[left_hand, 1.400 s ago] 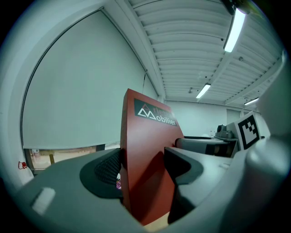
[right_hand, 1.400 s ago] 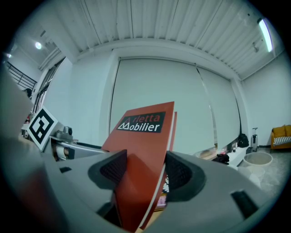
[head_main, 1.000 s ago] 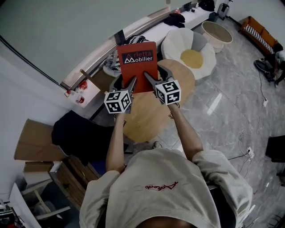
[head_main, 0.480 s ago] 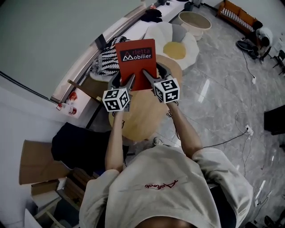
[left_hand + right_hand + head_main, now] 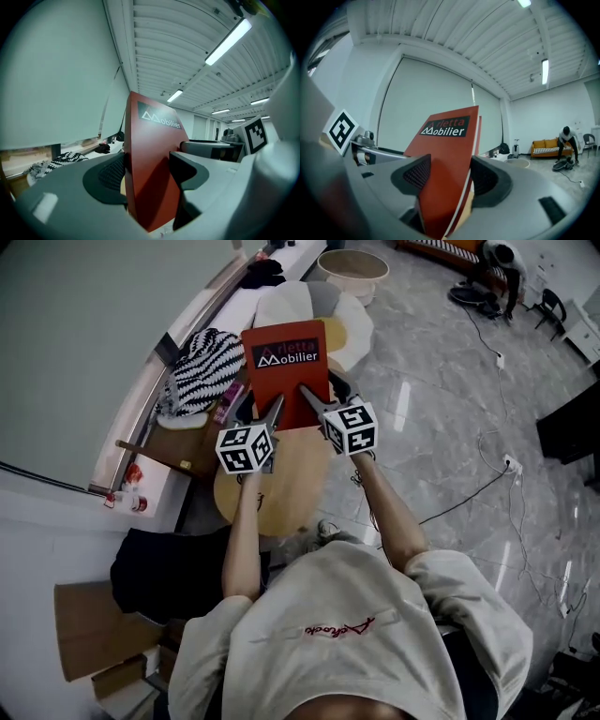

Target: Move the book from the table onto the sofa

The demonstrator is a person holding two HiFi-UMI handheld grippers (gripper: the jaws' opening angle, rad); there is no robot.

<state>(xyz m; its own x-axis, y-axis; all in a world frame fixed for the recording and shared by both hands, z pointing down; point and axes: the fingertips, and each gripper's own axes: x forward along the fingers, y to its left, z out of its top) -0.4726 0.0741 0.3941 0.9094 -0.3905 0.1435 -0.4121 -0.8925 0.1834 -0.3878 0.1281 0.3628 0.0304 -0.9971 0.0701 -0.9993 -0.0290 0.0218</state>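
The red book [image 5: 286,371], its cover marked "Mobilier", is gripped at its lower edge by both grippers. It is raised on end, and in the head view it is seen over the far edge of the round wooden surface [image 5: 281,486]; whether it still touches that surface cannot be told.

The left gripper [image 5: 263,412] is closed on the lower left part of the book. In the left gripper view the fingers [image 5: 108,177] are pressed against both faces of the book, one on the cover and one on the back.

The right gripper [image 5: 327,397] is closed on the lower right part of the book. In the right gripper view the ribbed fingers [image 5: 418,174] are set against the cover and the back, and the page block is visible between them.

A black-and-white striped cloth [image 5: 200,360] lies to the left of the wooden surface, on a ledge along the wall. A white flower-shaped cushion [image 5: 354,322] with a yellow centre lies on the floor just beyond the wooden surface, partly hidden by the book. A round tub [image 5: 353,262] stands further beyond the surface. An orange sofa [image 5: 544,147] is seen well apart from the wooden surface, at the far wall, with a crouching person [image 5: 567,140] beside it.
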